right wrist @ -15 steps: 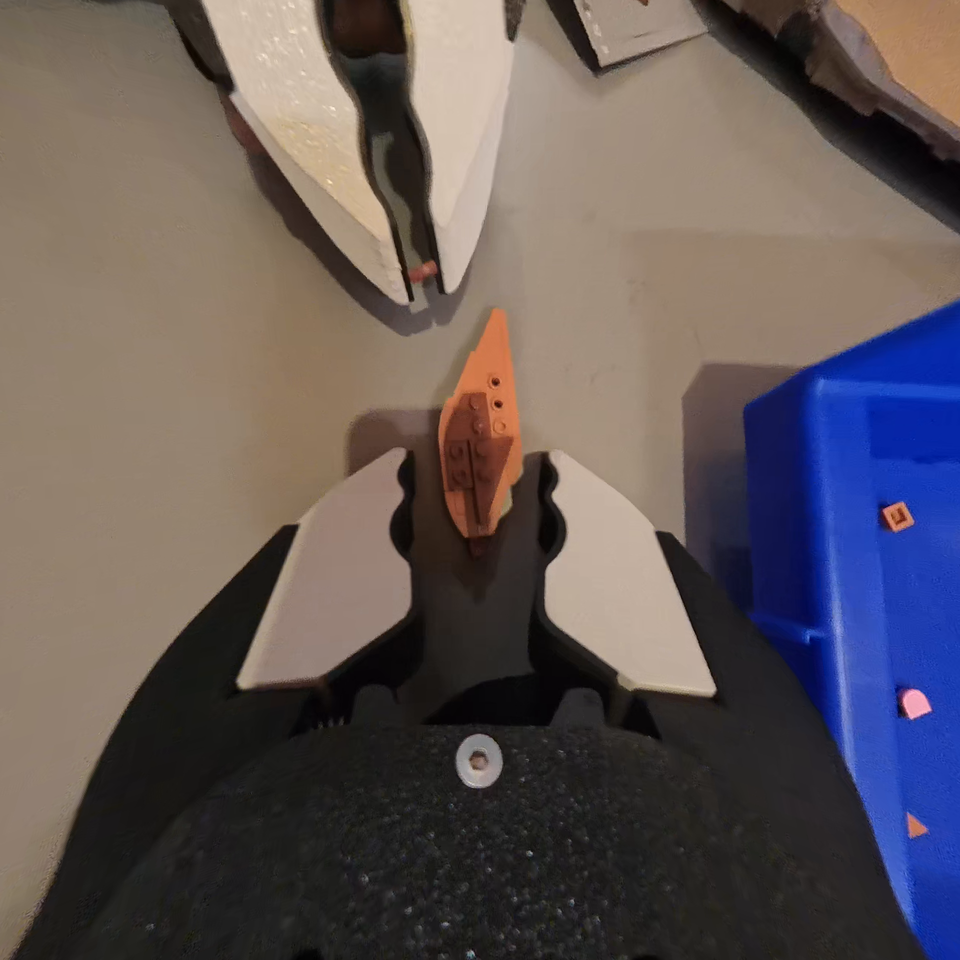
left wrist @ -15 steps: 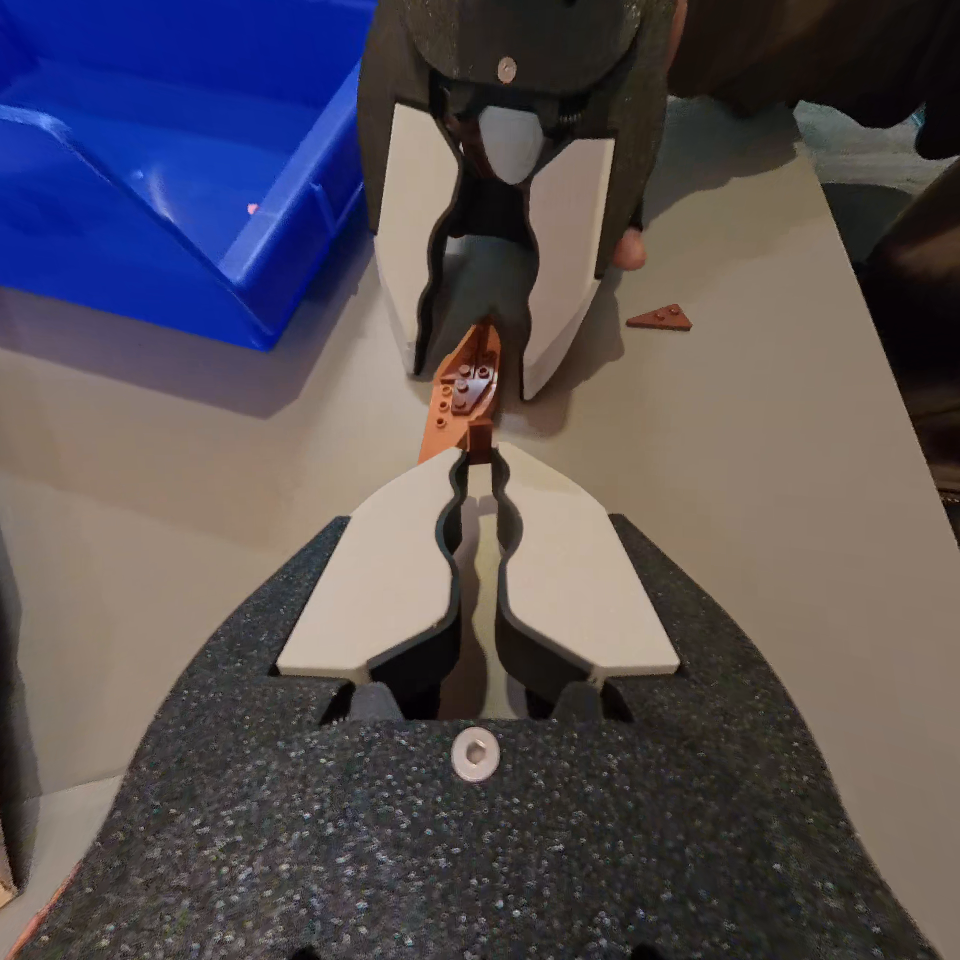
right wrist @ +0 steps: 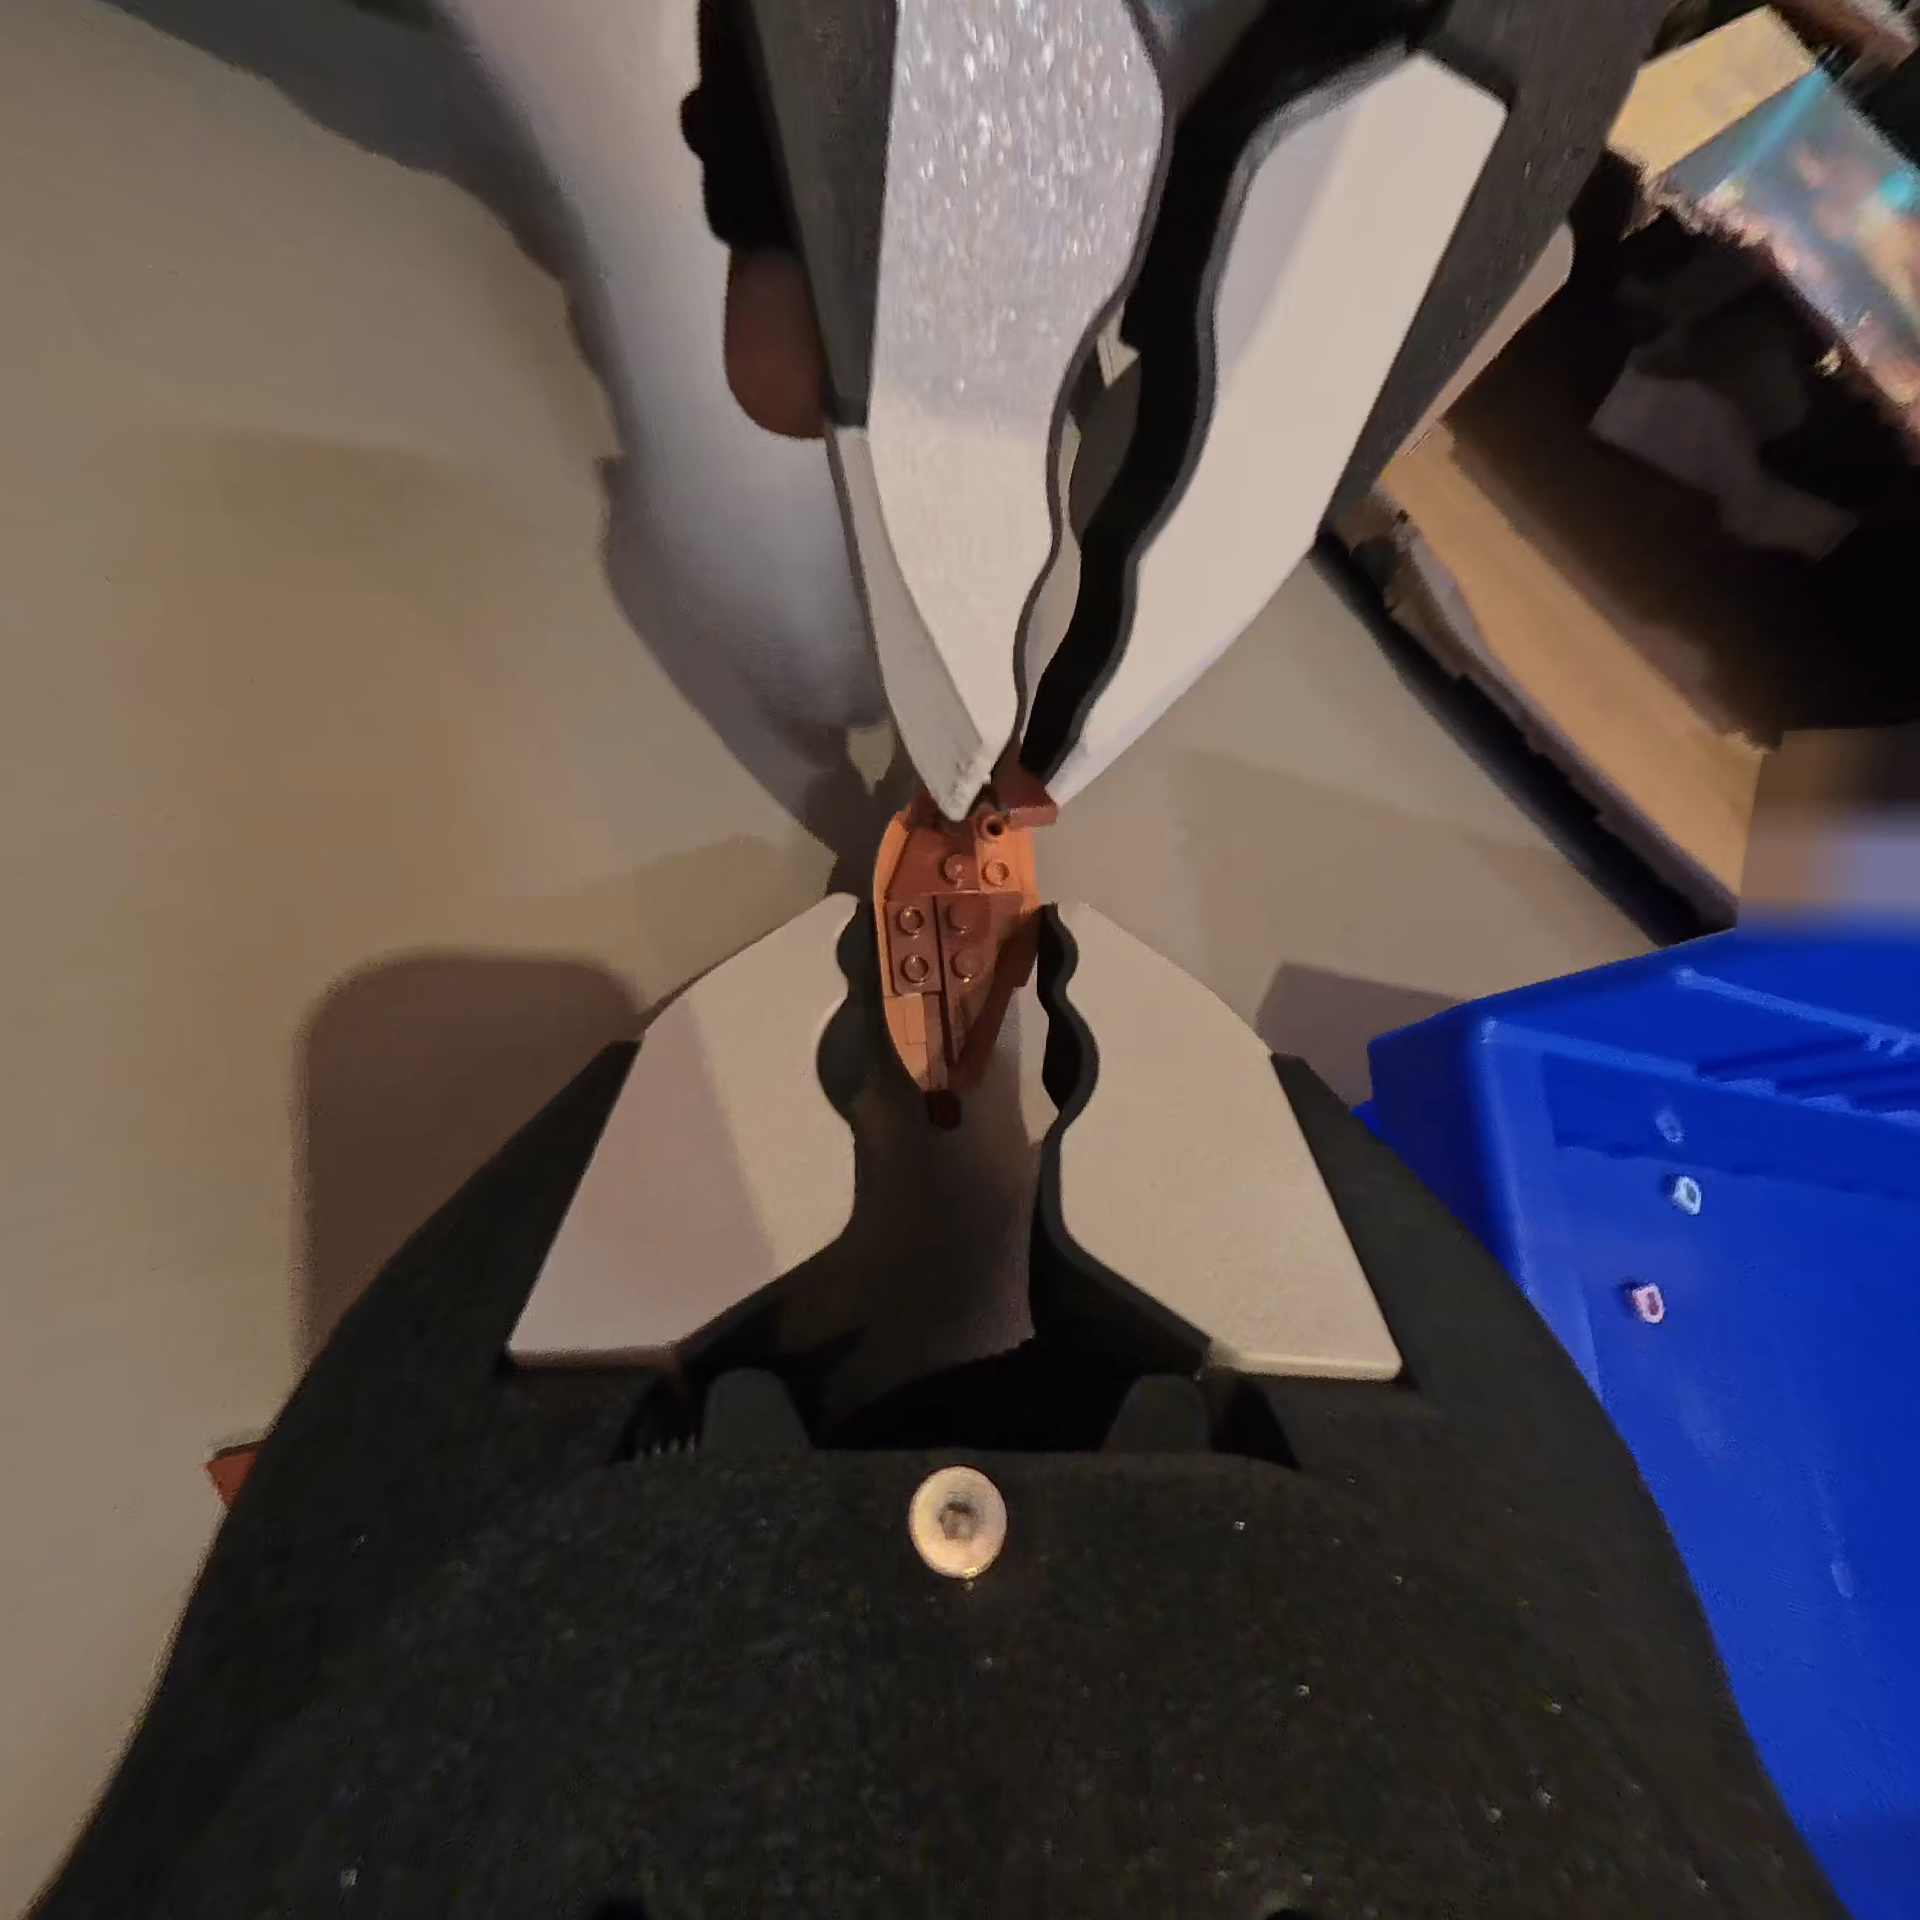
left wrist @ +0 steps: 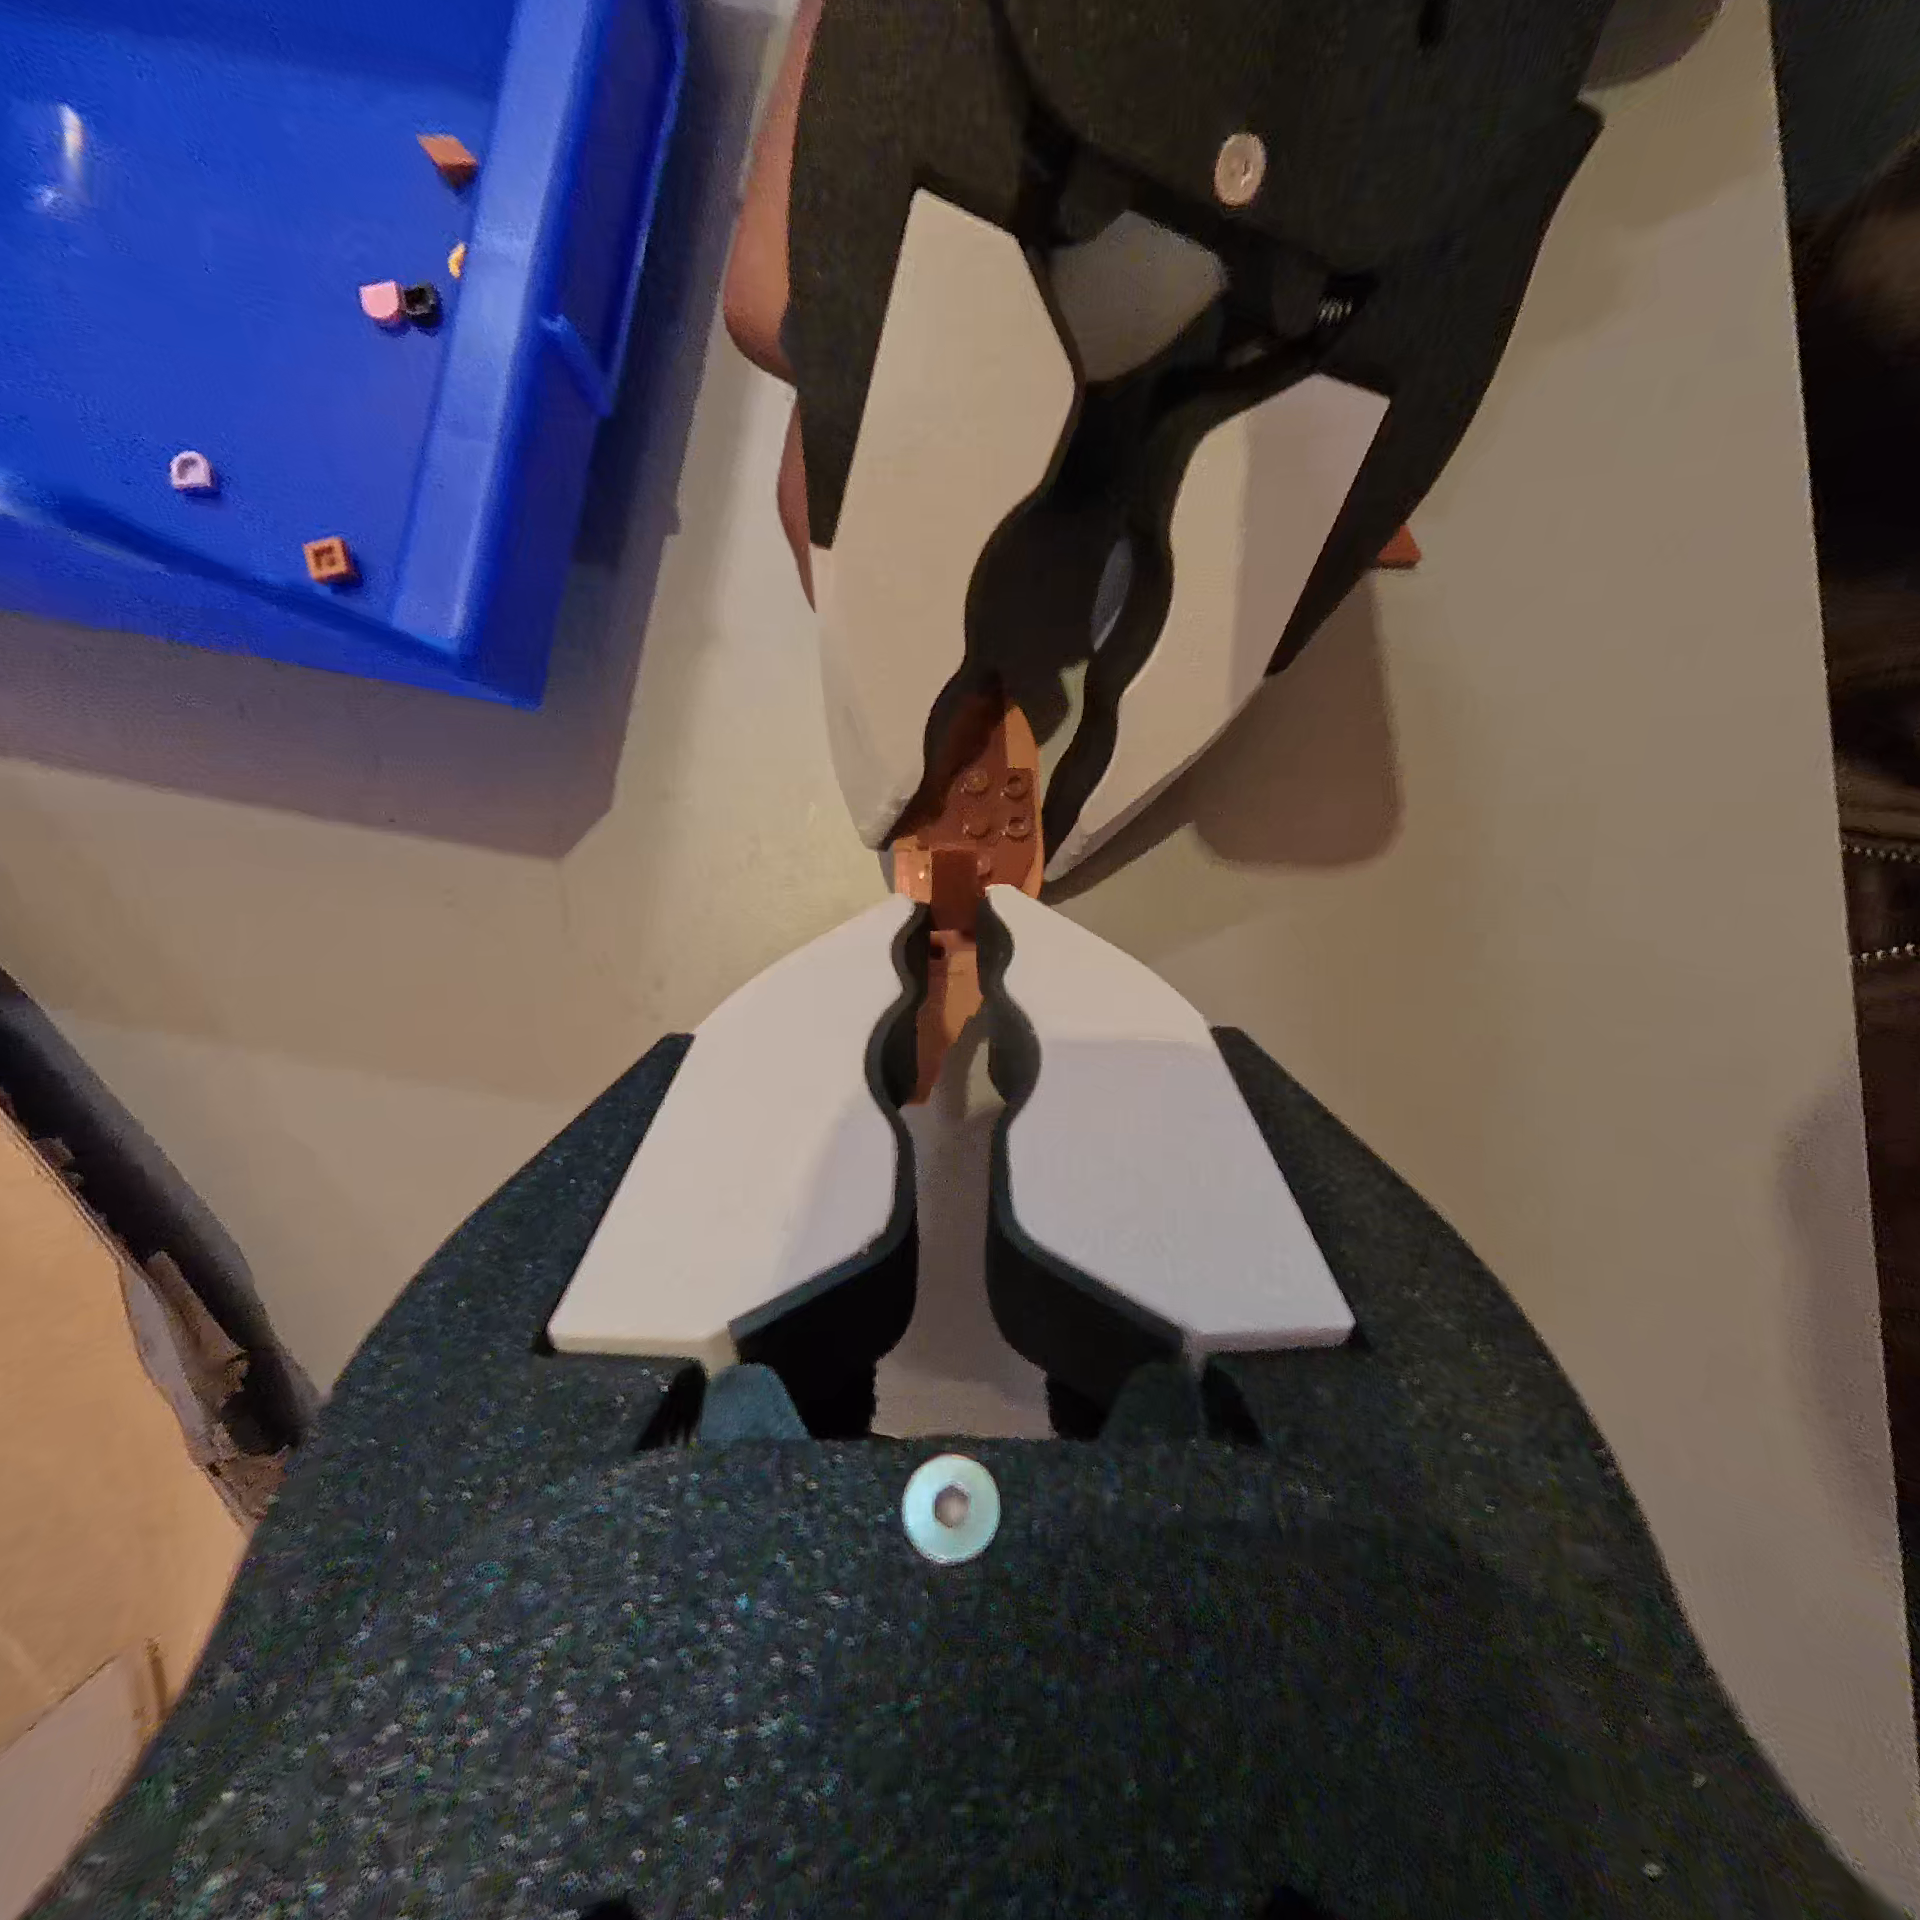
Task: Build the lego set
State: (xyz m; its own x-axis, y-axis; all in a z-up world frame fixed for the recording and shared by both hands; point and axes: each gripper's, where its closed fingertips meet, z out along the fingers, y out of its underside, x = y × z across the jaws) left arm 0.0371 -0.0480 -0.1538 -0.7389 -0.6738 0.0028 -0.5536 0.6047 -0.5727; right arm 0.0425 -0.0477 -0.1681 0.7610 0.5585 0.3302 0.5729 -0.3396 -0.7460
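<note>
My left jaws (left wrist: 951,904) pinch a small reddish-brown brick piece (left wrist: 951,883), pads pressed to its sides, pushing it against the near end of the orange boat-shaped brick assembly (left wrist: 982,800). Beyond, my right jaws (right wrist: 945,925) clamp that assembly across its width, holding it above the beige desk (left wrist: 1507,1039), I judge so it stays steady under the push. Farther off, toward the desk's edge, the blue plastic bin (left wrist: 520,416) holds loose small bricks.
</note>
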